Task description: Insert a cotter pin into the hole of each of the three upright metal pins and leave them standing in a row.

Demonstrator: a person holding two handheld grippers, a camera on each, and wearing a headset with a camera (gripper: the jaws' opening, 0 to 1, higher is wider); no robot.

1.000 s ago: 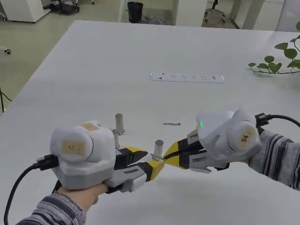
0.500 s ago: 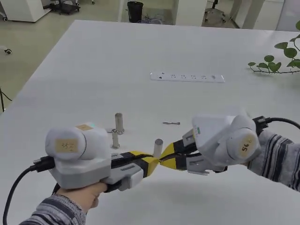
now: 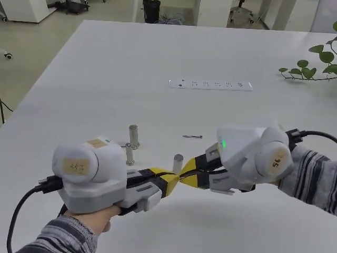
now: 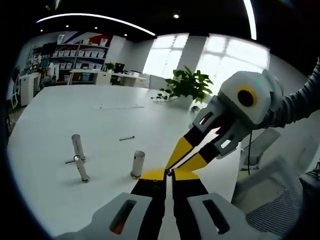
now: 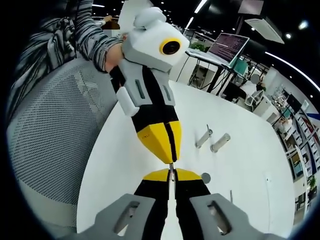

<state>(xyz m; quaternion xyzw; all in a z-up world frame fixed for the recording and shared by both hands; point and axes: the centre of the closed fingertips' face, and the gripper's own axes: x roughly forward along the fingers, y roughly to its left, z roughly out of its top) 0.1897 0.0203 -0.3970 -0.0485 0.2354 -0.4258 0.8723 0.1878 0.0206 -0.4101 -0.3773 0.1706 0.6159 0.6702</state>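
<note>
Handover at the tips, in front of the work.

- Left gripper (image 3: 172, 180): one second back its jaws stood apart beside the near metal pin (image 3: 178, 162). Now they are clenched, point to point with the other gripper. In the left gripper view a small dark bit sits at the very tip. I take it for one end of the cotter pin (image 5: 171, 173).
- Rear metal pin (image 3: 133, 135) and middle metal pin (image 3: 129, 154): both upright on the table (image 3: 158, 63), close together, left of the grippers. The left gripper view shows a thin cross-piece at the middle one, likely a cotter already fitted, but too small to be sure.
- Near metal pin: upright, just behind the meeting tips, apart from them. I see nothing through its hole.
- Spare cotter pin (image 3: 192, 137): lying flat on the table, beyond the near pin and well apart from the grippers.
- Right gripper (image 3: 185, 176): jaws closed on the thin cotter pin, which runs from its tips up to the left gripper's point in the right gripper view.

Judgement: the change is the closing of the left jaws onto a cotter held by both. This reads as a regrip or a straightening before threading the near pin. The insertion is not yet made. The hole is small, and a nudge could topple the pin.
</note>
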